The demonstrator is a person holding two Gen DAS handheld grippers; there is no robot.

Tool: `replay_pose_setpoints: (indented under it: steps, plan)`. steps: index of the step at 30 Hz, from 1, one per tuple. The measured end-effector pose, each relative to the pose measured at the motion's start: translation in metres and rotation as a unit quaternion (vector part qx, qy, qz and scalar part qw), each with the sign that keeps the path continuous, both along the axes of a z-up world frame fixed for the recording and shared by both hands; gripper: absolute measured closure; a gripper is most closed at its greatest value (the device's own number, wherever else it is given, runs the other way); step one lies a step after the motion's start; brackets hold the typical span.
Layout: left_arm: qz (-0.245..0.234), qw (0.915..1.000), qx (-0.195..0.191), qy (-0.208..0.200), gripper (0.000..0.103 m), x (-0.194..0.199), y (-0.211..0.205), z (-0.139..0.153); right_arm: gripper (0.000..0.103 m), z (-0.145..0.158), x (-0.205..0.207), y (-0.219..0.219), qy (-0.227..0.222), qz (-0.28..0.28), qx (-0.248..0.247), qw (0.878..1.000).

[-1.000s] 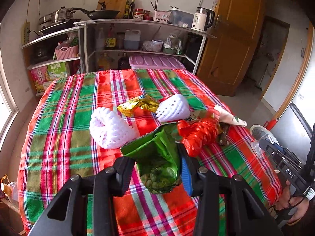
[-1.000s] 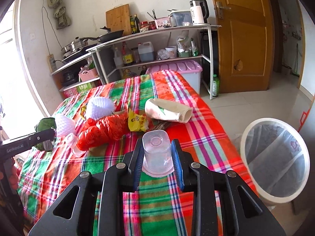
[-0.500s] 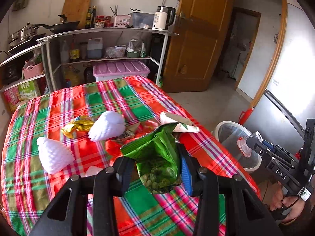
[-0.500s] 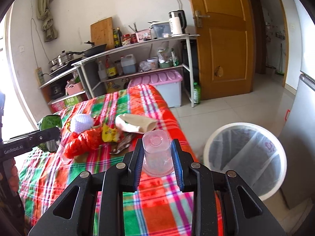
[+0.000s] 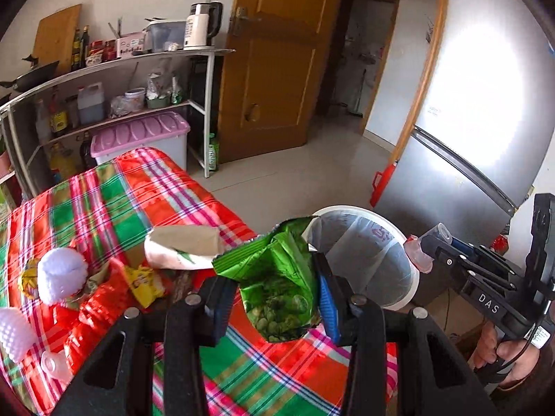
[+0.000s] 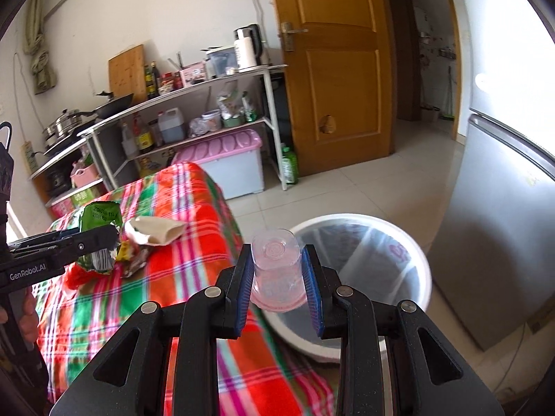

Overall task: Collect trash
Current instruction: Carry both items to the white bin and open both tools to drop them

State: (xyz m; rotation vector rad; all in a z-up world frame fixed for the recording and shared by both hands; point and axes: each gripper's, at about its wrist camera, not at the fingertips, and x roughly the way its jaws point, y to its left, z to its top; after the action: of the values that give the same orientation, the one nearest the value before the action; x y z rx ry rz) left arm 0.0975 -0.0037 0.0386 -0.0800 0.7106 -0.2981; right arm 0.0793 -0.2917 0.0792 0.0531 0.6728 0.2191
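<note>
Trash is in both grips. Left wrist view: the left gripper (image 5: 277, 298) clamps a green snack bag (image 5: 277, 284) between its fingers. A second ago only the checked table (image 5: 138, 187) lay beyond those fingertips; now the white bin (image 5: 367, 256) shows just past them to the right, with more litter remaining on the cloth to the left.

Right wrist view: the right gripper (image 6: 277, 277) pinches an upturned clear plastic cup (image 6: 275, 270), and the bin (image 6: 399, 260), formerly off to the side, now sits directly ahead of the fingertips. Dropping both pieces looks close.
</note>
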Motion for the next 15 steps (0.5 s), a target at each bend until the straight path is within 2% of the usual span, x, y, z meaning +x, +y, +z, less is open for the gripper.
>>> replay_pose_setpoints:
  steps: [7,15]
  plan:
    - [-0.057,0.998,0.01,0.024,0.058,0.024,-0.059,-0.012,0.074,-0.007,0.011,-0.035,0.012,-0.037,-0.01,0.999]
    - [-0.094,0.993,0.023,0.067,0.058,0.051,-0.109,-0.04,0.074,-0.037,0.034,-0.063,0.051,-0.06,-0.026,0.997]
